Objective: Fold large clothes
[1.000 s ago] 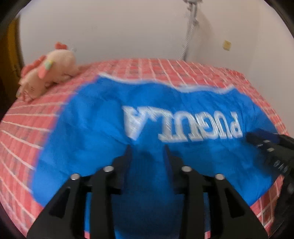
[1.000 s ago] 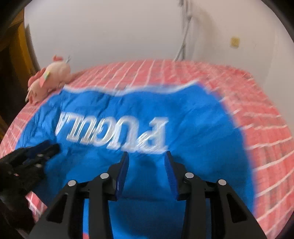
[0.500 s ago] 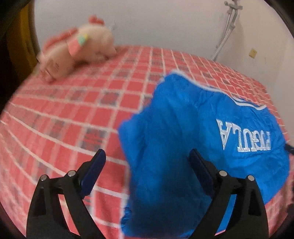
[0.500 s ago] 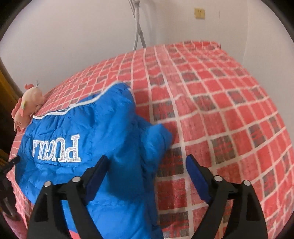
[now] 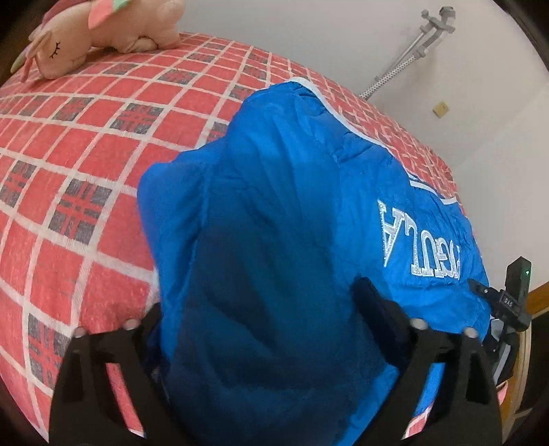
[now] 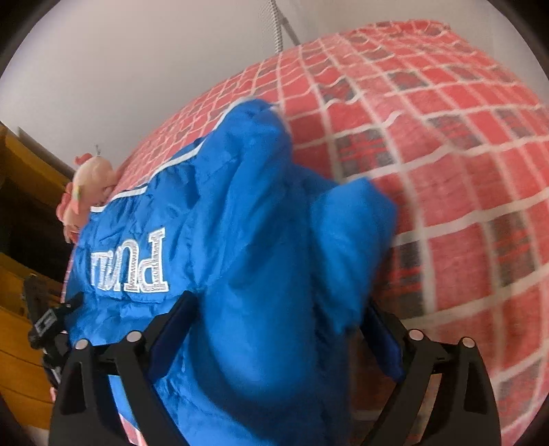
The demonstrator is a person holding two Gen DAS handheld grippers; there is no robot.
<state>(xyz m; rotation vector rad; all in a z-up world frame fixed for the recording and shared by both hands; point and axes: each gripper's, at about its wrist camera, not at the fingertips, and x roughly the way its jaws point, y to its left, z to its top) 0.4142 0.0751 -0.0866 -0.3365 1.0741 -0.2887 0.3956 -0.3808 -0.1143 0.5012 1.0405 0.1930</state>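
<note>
The bed (image 5: pixel 85 144) with its red checked cover fills both views, and on it lies the blue jacket (image 5: pixel 274 212), its back with the white letters facing up. I judge that I am at the step of folding the sleeves in: each wrist view shows a sleeve bulging between the fingers at the side of the jacket.

The left gripper (image 5: pixel 260 322) has its fingers wide but closing around the left sleeve; I cannot see the pads pressing the cloth yet. The right gripper (image 6: pixel 278 329) is the same: fingers closing, the sleeve between them, not yet clamped. Next I need a firm pinch on each sleeve, then to lift and carry it across the back without dragging the body.

One second ago both grippers looked straight over the lettering with narrow fingers; now each is turned to its own side and lower. The plush toy (image 5: pixel 103 31) rests near the wall, well apart.
</note>
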